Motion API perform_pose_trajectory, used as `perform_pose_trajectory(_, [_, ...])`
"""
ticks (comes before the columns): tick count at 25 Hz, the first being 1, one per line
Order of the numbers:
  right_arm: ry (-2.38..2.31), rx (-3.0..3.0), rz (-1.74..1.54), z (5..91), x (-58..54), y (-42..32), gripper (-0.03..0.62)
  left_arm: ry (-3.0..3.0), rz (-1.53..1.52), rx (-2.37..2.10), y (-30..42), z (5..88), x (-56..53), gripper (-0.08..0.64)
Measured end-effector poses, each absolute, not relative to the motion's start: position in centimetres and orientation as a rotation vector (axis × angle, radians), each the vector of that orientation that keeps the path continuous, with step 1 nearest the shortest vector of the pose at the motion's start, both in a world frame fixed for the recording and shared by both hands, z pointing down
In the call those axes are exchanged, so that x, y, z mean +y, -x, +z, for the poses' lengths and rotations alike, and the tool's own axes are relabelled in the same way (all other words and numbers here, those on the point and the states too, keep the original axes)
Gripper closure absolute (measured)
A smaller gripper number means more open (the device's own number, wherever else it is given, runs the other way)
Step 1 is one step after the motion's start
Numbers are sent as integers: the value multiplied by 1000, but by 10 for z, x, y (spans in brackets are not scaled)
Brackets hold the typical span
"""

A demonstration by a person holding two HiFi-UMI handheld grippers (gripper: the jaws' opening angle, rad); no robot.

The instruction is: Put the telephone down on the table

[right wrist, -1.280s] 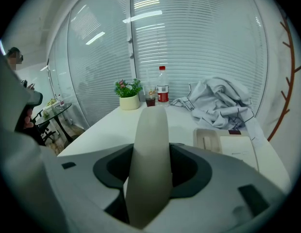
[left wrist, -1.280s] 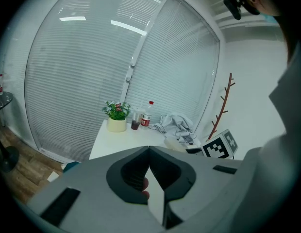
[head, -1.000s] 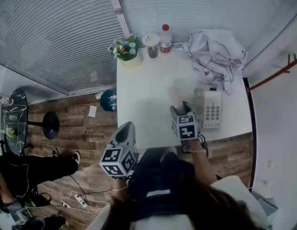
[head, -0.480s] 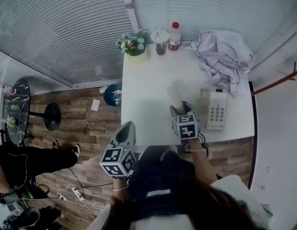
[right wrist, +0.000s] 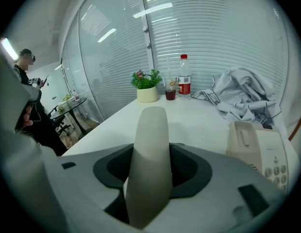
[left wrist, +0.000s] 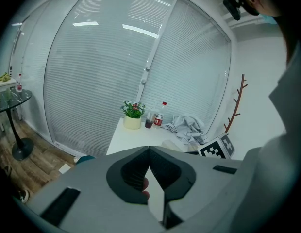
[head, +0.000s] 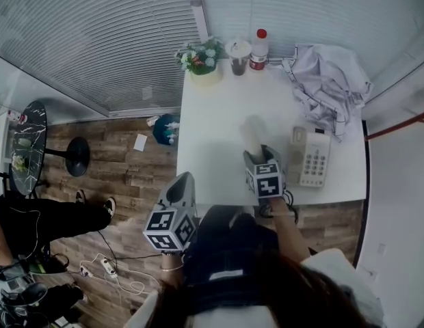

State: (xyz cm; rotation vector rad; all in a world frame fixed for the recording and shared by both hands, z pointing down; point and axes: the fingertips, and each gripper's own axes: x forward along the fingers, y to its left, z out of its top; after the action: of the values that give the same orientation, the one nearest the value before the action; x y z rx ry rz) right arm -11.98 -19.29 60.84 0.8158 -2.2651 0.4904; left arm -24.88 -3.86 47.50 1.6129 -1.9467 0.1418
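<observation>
My right gripper [head: 256, 153] is shut on a beige telephone handset [head: 253, 132], which sticks out forward over the white table [head: 219, 135]. In the right gripper view the handset [right wrist: 150, 149] stands between the dark pads and fills the gap. The beige telephone base [head: 313, 157] with its keypad lies on the table just right of the handset, and its empty cradle [right wrist: 243, 136] shows. My left gripper [head: 180, 185] hovers off the table's near left corner, above the floor. Its jaws [left wrist: 149, 152] meet at the tips with nothing in them.
At the table's far edge stand a flower pot [head: 204, 65], a cup [head: 238, 52] and a red-capped bottle [head: 260, 46]. A crumpled grey garment [head: 332, 80] covers the far right corner. Off to the left are a round black side table [head: 27, 149] and a seated person's legs [head: 55, 227].
The table and the things on it have drifted to the right in the head view. Both grippers keep their places in the frame, and the handset stays in the right one.
</observation>
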Motion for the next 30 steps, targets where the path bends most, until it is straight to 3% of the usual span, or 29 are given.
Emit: perform_pose_trajectory(30, [-681,-2268,473,637,-173,146,377,-1480,162,-1988,253,489,-13,560])
